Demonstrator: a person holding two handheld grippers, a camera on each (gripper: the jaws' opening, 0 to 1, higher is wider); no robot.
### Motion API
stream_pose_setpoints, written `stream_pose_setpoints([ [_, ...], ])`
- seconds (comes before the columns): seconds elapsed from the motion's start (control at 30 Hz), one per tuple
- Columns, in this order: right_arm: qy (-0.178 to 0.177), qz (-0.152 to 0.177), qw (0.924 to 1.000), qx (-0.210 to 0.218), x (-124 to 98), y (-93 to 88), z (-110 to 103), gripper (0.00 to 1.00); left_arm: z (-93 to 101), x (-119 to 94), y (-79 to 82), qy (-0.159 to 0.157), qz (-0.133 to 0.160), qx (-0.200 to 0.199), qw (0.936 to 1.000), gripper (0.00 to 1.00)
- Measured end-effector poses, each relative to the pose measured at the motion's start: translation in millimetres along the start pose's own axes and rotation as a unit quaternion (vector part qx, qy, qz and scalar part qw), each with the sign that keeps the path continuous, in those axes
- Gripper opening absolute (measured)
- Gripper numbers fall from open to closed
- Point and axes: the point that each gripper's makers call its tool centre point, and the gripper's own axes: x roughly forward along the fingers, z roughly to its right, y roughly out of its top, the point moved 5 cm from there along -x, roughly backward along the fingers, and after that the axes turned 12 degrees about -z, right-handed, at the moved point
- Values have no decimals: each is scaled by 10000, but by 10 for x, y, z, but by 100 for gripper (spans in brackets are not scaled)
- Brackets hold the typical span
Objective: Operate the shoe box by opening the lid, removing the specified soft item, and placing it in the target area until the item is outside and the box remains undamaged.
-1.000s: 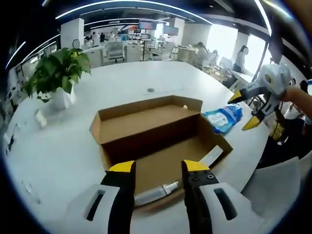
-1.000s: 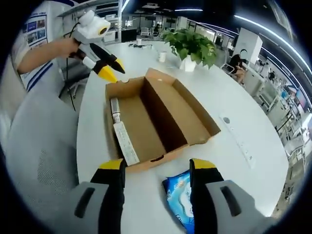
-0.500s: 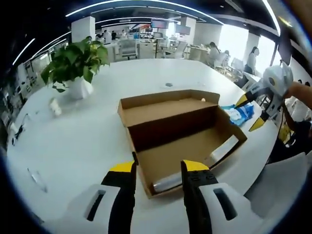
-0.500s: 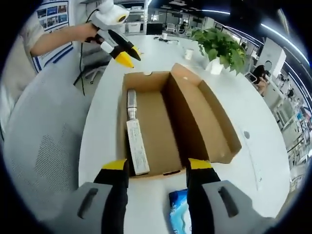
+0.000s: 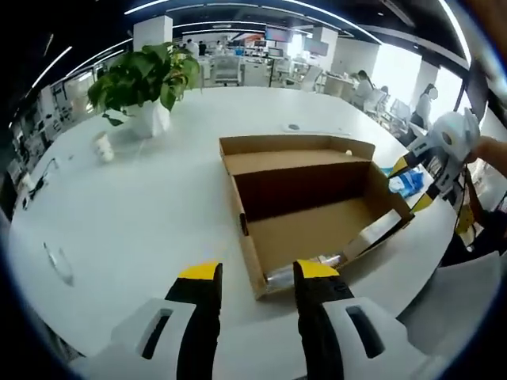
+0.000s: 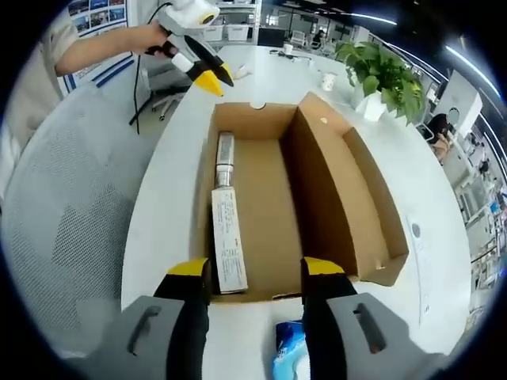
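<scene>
The shoe box [image 6: 277, 206] lay open on the white table [image 5: 142, 206], its lid folded back flat beside the tray, and the blue soft pack [image 6: 291, 355] was already outside it, on the table just past the box's short end. In the right gripper view that pack sat directly under the right gripper [image 6: 256, 273], between its two yellow-tipped jaws, which stood apart with nothing in them. The box's long axis ran straight away from this gripper, toward the left gripper [image 6: 204, 77] at the far end. Inside, along the wall nearest the table edge, a white strip of packaging [image 6: 227, 249] and a silvery tube [image 6: 224, 158] lay end to end along that same axis. In the left gripper view the left gripper [image 5: 256, 273] also stood parted and empty, just short of the near end of the box, with the pack [image 5: 408, 182] well beyond it at the far end, beside the right gripper [image 5: 424, 170]. The right hand was plainly the nearer to the pack, so any further shifting of it would probably fall to that side.
</scene>
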Motion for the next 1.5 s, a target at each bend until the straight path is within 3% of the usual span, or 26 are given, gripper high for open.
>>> stream_pose_setpoints([
  [0.23, 134, -55, 9998, -157, 102, 46, -32, 42, -22, 22, -70, -39, -24, -106, 9999, 35],
  [0.3, 146, -76, 9997, -182, 135, 55, -26, 41, 6, 32, -52, -200, 71, -262, 9994, 35],
  [0.4, 251, -149, 9993, -226, 186, 55, -39, 41, 2, 71, -72, -118, -32, -154, 9998, 33],
  [0.6, 435, -270, 9984, -247, 298, 34, -34, 37, 27, 185, -107, -246, -101, -311, 9992, 27],
  [0.83, 658, -350, 9969, -267, 399, 31, -55, 32, 27, 260, -163, -348, -180, -551, 9977, 11],
  [1.0, 782, -427, 9955, -314, 458, 20, -82, 27, 14, 274, -174, -365, -126, -715, 9967, 6],
  [1.17, 869, -565, 9937, -428, 510, -4, -142, 17, 15, 272, -179, -379, -119, -767, 9963, 5],
  [1.5, 784, -396, 9953, -405, 440, 56, -160, 16, 13, 275, -193, -330, -119, -795, 9962, 4],
])
